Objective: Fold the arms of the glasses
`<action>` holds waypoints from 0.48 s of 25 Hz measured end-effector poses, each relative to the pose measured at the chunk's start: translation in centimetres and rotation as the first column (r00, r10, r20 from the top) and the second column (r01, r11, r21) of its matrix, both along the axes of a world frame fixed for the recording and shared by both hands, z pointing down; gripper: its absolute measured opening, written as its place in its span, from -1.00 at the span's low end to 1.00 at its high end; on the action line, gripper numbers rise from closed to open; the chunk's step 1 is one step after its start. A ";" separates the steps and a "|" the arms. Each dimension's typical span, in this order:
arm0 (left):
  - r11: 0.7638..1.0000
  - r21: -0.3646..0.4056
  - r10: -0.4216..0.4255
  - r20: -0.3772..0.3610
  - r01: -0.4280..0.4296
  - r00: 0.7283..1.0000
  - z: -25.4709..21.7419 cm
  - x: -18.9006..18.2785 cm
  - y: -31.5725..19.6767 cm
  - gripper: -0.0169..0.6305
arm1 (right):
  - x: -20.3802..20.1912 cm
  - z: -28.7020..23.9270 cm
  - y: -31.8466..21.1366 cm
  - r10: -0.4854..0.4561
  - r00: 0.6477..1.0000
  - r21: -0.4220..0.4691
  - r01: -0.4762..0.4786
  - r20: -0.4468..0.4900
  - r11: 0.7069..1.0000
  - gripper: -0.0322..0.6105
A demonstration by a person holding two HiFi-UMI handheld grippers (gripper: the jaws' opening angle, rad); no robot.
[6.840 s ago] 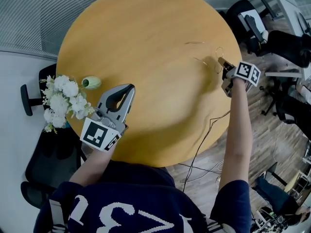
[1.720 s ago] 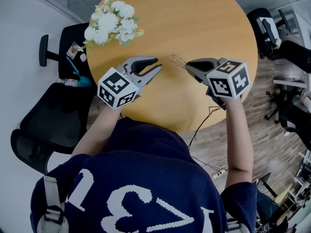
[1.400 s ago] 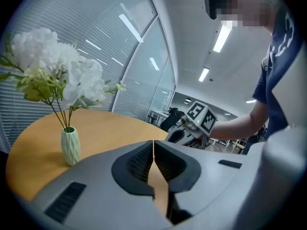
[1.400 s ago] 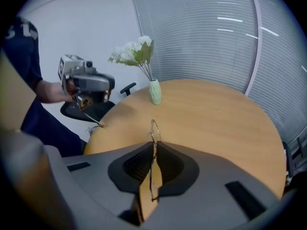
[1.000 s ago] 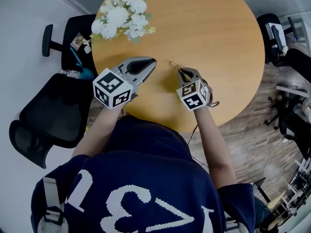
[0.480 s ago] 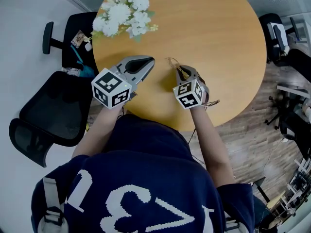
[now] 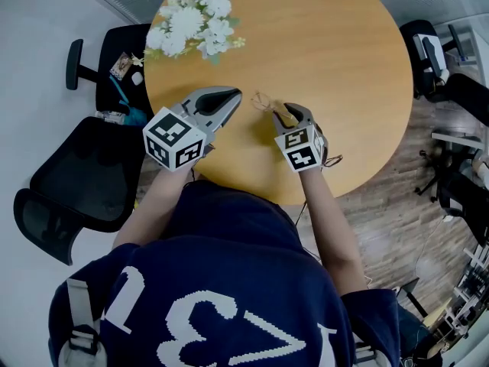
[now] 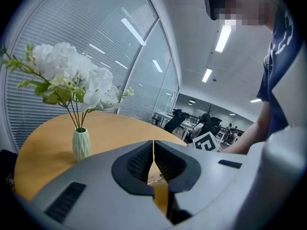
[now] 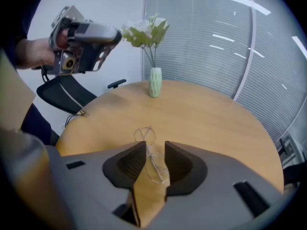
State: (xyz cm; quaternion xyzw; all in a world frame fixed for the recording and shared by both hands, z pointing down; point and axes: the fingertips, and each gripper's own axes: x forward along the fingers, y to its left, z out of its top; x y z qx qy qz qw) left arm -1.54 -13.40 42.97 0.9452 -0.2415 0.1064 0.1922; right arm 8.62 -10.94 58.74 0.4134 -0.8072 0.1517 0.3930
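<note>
Wire glasses (image 9: 149,153) lie lengthwise inside right gripper (image 9: 155,145), jaws opening; left gripper (image 8: 153,143) jaws closed.

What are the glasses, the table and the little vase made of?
Glasses: thin wire frame, probably metal, with clear lenses that the tabletop shows through.
Table: wood or wood-look laminate, with a smooth, even honey-coloured surface.
Vase: pale green and ribbed, likely ceramic, though possibly plastic.

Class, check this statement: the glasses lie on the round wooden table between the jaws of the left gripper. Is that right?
Not quite. The left gripper is shut with nothing in it. The glasses lie on the round wooden table between the jaws of the right gripper, which are opening. The right gripper view shows this.
</note>
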 end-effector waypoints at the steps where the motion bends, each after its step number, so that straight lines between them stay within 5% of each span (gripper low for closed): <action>1: 1.000 0.010 -0.004 0.002 0.004 1.000 -0.3 -0.1 0.0 -0.88 | 0.3 -1.2 -0.3 0.027 0.999 0.033 -0.028 0.028 0.999 -0.56; 3: 0.999 0.035 -0.014 0.006 0.014 1.000 -0.9 -0.2 -0.2 -0.88 | 1.0 -3.9 -0.9 0.080 0.993 0.102 -0.090 0.089 0.991 -0.78; 7: 0.995 0.091 -0.032 0.012 0.031 0.999 -2.5 -0.4 -0.4 -0.88 | 2.5 -9.6 -1.9 0.160 0.957 0.208 -0.212 0.242 0.955 -0.81; 12: 0.984 0.165 -0.072 0.014 0.069 0.997 -4.8 -0.8 -1.0 -0.88 | 4.7 -17.0 -1.7 0.179 0.911 0.366 -0.321 0.372 0.873 -0.82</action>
